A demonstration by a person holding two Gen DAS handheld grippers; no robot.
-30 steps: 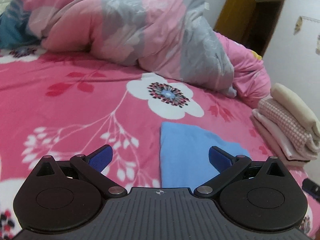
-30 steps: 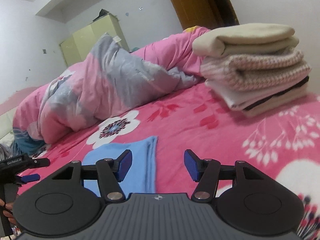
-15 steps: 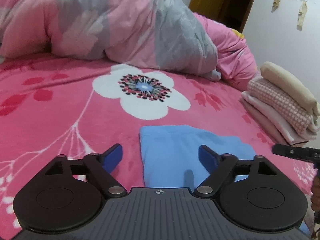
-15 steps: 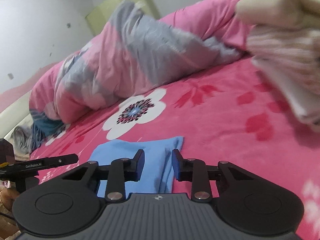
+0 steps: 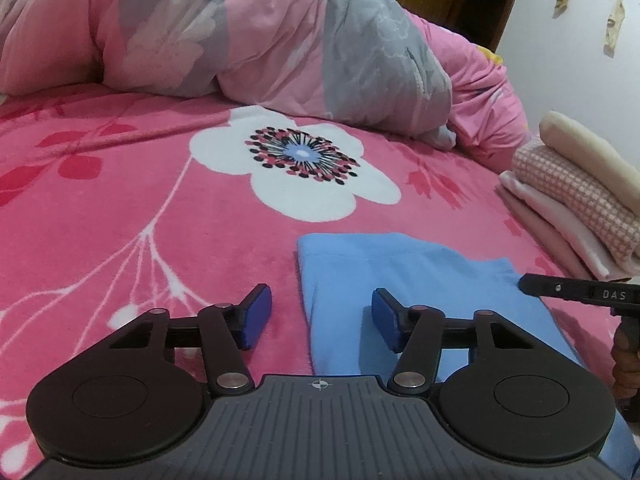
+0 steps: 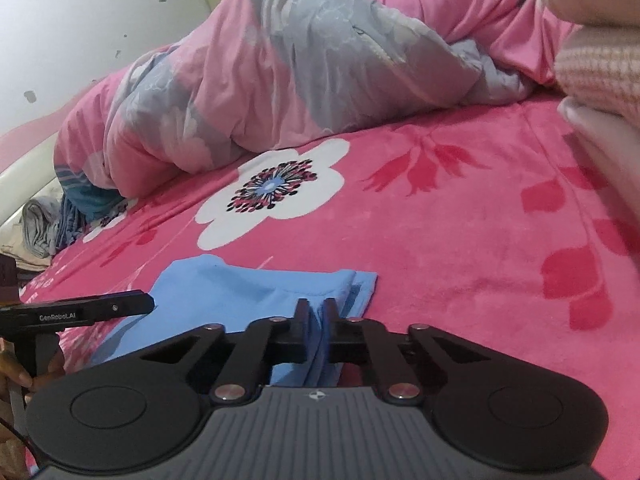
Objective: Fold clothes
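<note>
Progress: a stack [image 5: 576, 208] of folded pieces sits at the right edge of the bed [image 5: 120, 208], cream on top, checked pink under it, pale layers below. I count that part as done. One blue cloth [image 5: 420, 280] lies flat on the pink floral cover, in front of the big white flower and near the stack but apart from it. It already looks folded at least once: in the right wrist view its right edge shows several layers. My judgement is that it needs one more fold, or a lift onto the stack; which of the two I cannot tell. The heaped quilt [image 5: 240, 28] behind is not in play.

Right gripper [image 6: 315, 322]: jaws have just been closing and now stand clenched on the right edge of the blue cloth. Blue fabric runs up between the pads and is pinched there. Grip looks secure, on the layered edge.

Left gripper [image 5: 322, 316]: jaws have just been closing but stand partly apart, released, nothing pinched. The left edge of the blue cloth runs between them: left pad over the bare cover just beside that edge, right pad over the cloth. Whether the pads touch the fabric I cannot tell.

Left to do, as I judge: close the left on its edge, then move both edges together.
</note>
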